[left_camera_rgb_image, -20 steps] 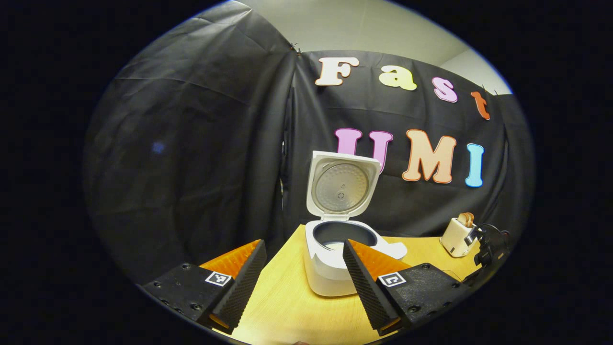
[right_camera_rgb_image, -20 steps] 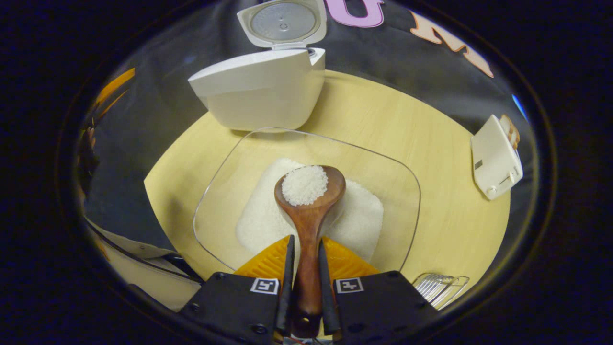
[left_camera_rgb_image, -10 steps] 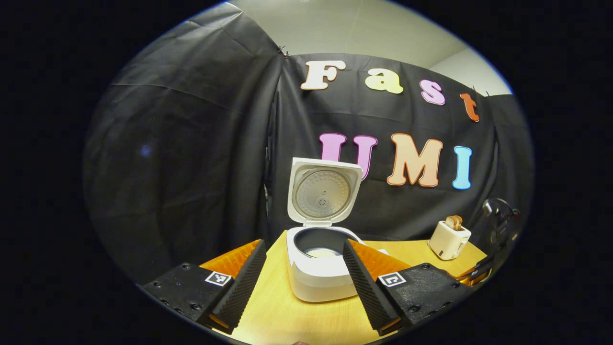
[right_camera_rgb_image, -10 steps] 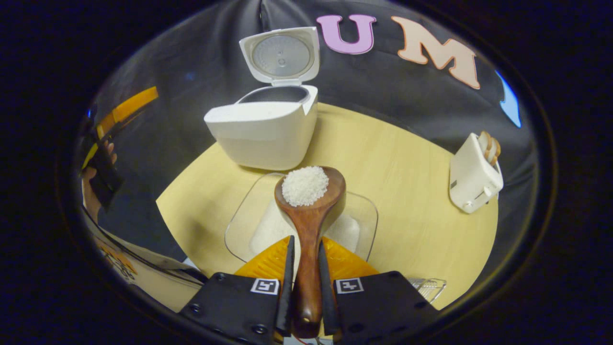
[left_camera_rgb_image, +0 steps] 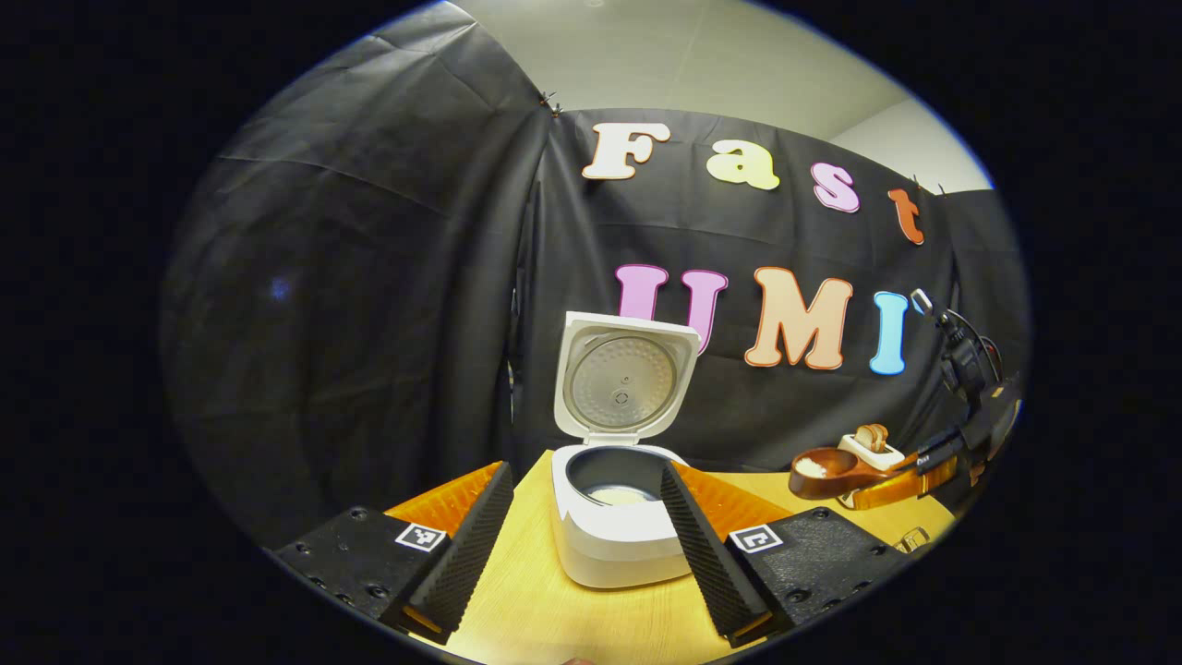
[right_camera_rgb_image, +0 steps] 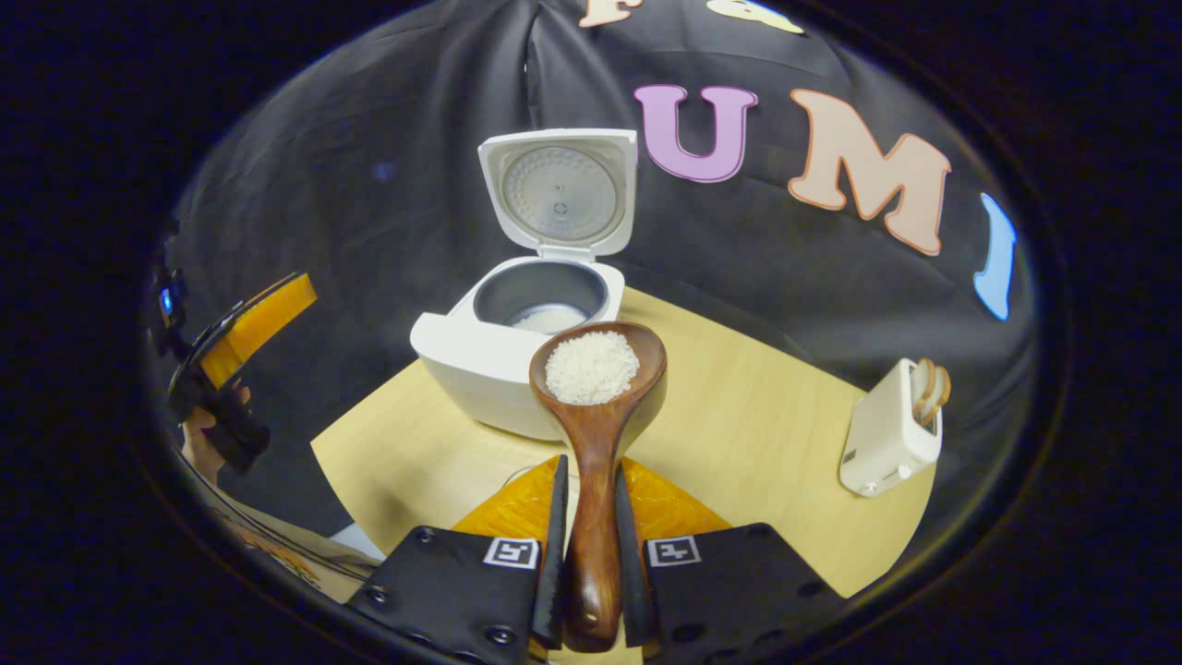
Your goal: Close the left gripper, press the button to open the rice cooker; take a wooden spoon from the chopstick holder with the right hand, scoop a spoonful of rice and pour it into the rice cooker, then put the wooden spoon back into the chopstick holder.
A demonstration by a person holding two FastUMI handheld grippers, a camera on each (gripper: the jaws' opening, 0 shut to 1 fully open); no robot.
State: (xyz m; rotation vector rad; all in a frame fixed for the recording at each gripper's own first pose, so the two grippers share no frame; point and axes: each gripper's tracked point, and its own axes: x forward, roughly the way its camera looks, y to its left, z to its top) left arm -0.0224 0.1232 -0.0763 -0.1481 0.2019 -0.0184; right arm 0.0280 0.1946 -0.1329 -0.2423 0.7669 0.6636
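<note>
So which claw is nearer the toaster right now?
Right. The right claw, holding the wooden spoon, is beside the toaster; the left claw sits beyond the rice cooker.

Black screw-studded gripper bodies (right_camera_rgb_image: 591,573) with square coded markers, ridged jaws.

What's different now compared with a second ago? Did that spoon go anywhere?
Yes. The right hand-held gripper has lifted the wooden spoon with its heap of rice away from the glass dish and carried it toward the rice cooker; the bowl now hangs by the cooker's rim. Unchanged: the grip on the handle, the cooker's lid up, the left hand-held gripper open and idle.
</note>
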